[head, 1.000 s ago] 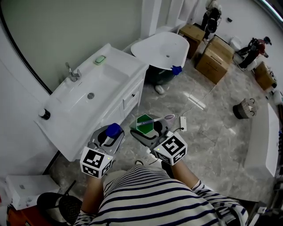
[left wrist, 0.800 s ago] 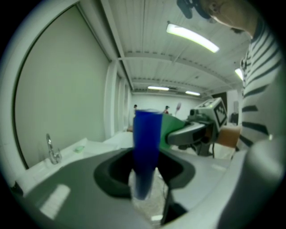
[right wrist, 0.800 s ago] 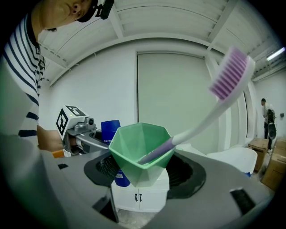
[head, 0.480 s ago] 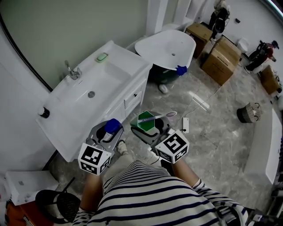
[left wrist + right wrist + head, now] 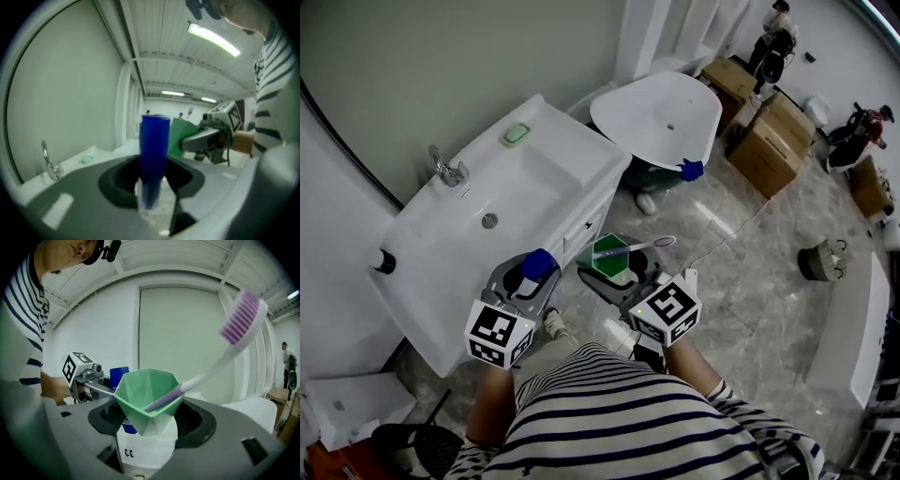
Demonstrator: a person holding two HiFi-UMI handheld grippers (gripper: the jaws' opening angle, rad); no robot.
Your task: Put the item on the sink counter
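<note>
My left gripper [image 5: 532, 281] is shut on a blue tube [image 5: 540, 263], which stands upright between the jaws [image 5: 153, 154]. My right gripper [image 5: 617, 274] is shut on a faceted green cup [image 5: 607, 257] that holds a white and purple toothbrush [image 5: 652, 245]. In the right gripper view the cup [image 5: 148, 397] sits between the jaws and the toothbrush [image 5: 234, 326] leans up to the right. Both grippers hang over the floor just right of the white sink counter [image 5: 539, 131], side by side and a little apart.
The counter has a basin with a chrome faucet [image 5: 445, 170], a green soap [image 5: 515, 134] at its far corner and a black round object [image 5: 384, 261] at its near end. A white bathtub [image 5: 656, 112], cardboard boxes [image 5: 773, 131] and people stand farther off.
The sink counter has drawn closer to both grippers and the whole scene has shifted. Both grippers keep their hold, the tube and the cup unchanged between the jaws.
</note>
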